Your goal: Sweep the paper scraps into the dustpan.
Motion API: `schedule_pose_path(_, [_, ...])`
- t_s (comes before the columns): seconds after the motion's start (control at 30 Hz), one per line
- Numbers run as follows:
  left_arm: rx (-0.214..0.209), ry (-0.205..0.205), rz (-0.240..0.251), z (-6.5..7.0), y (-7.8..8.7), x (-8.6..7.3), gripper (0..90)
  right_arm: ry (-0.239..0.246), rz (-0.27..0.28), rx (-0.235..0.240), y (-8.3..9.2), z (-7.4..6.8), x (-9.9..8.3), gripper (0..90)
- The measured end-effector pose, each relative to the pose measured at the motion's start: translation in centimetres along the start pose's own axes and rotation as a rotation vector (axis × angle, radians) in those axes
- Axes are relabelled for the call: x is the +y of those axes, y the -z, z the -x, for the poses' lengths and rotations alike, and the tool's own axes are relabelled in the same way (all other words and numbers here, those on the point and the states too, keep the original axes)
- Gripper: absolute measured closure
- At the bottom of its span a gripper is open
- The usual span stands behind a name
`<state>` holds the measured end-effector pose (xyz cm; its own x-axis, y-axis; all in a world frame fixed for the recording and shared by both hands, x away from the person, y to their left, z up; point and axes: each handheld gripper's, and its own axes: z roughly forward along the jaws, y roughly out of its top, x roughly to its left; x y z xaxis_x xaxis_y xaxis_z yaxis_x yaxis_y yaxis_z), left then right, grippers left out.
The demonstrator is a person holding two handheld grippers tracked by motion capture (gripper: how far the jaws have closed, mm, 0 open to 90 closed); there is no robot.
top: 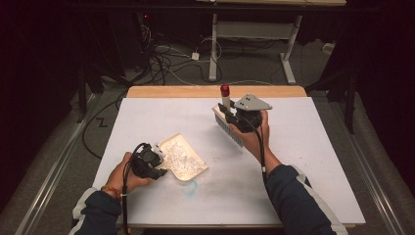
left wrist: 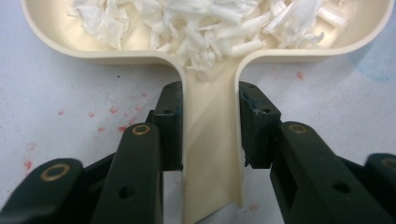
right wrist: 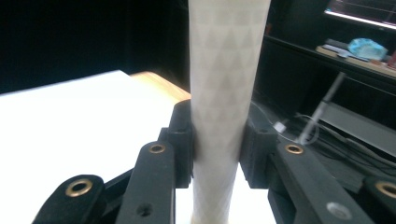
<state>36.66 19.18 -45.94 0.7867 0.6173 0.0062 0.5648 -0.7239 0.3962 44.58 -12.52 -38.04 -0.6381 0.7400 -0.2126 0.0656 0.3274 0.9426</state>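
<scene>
Two hand-held grippers work over a white table (top: 303,161): the left hand-held gripper (left wrist: 210,126) clamps a cream dustpan (top: 183,159) full of paper shreds (left wrist: 201,25); the right hand-held gripper (right wrist: 217,140) clamps a white brush (top: 229,128) handle. No writing is legible.

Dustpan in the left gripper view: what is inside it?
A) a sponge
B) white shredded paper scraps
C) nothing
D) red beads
B: the cream dustpan, whose handle sits between the left gripper jaws, holds a heap of white shredded scraps.
</scene>
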Motion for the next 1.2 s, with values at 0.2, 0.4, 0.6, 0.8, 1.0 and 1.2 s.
schedule_pose_path(0.2, [0.006, -0.001, 0.004, 0.0, 0.0, 0.0, 63.4, -0.025, -0.013, 0.024, -1.3, -0.5, -1.4, 70.5])
schedule_pose_path(0.4, [0.015, 0.003, -0.005, 0.2, 0.0, 0.1, 63.4, -0.032, 0.005, 0.113, -1.3, -3.6, -1.7, 69.8])
schedule_pose_path(0.6, [0.019, 0.002, -0.007, 0.2, -0.1, 0.3, 63.3, -0.034, 0.030, 0.241, -1.3, -7.6, -0.6, 70.4])
schedule_pose_path(0.8, [0.011, 0.001, -0.011, 0.1, -0.1, 0.5, 63.4, -0.027, 0.053, 0.291, -0.9, -8.6, 0.5, 70.5])
schedule_pose_path(1.0, [0.011, 0.010, -0.007, 0.1, -0.1, 0.4, 63.4, -0.011, 0.109, 0.303, 1.2, -7.8, 2.5, 70.5])
schedule_pose_path(1.2, [0.002, 0.022, -0.007, -0.1, 0.0, 0.0, 63.4, -0.021, 0.095, 0.277, 3.0, -6.4, 2.8, 70.5])
